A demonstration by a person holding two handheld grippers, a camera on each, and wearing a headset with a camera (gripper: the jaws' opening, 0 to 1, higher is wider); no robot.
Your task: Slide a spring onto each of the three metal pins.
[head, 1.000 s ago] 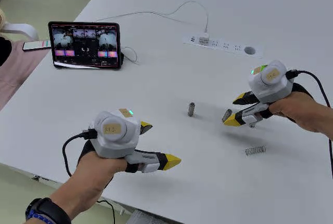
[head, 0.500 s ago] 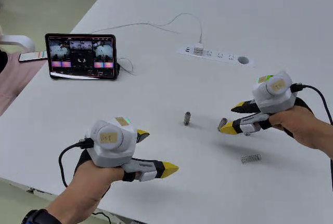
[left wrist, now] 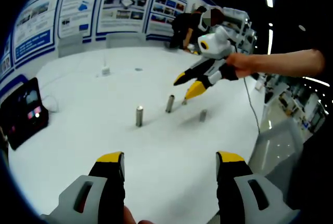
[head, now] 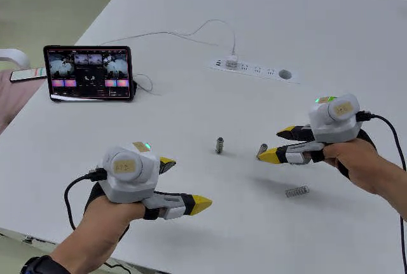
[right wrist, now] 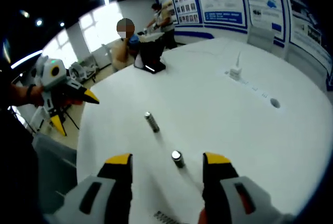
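Observation:
Two short metal pins stand upright mid-table. The left pin [head: 219, 145] [right wrist: 151, 121] [left wrist: 139, 116] looks ribbed, as if a coil sits around it. The other pin [head: 261, 151] [right wrist: 177, 158] [left wrist: 170, 103] stands just ahead of my right gripper [head: 275, 145] [right wrist: 167, 158], close to the lower yellow tip. That gripper is open and empty. A loose spring [head: 296, 191] [right wrist: 165, 217] lies flat on the table, nearer to me than the right gripper. My left gripper [head: 186, 182] [left wrist: 169, 156] hovers open and empty near the front edge, well short of the pins.
A tablet [head: 87, 72] stands propped at the back left with a phone [head: 25, 74] beside it. A white power strip [head: 251, 68] and its cable lie behind the pins. The white table [head: 191, 109] ends just behind my left hand.
The head camera has shifted, so everything sits lower and further left in the picture. My right hand has drawn back slightly to the right; pins and spring have not moved.

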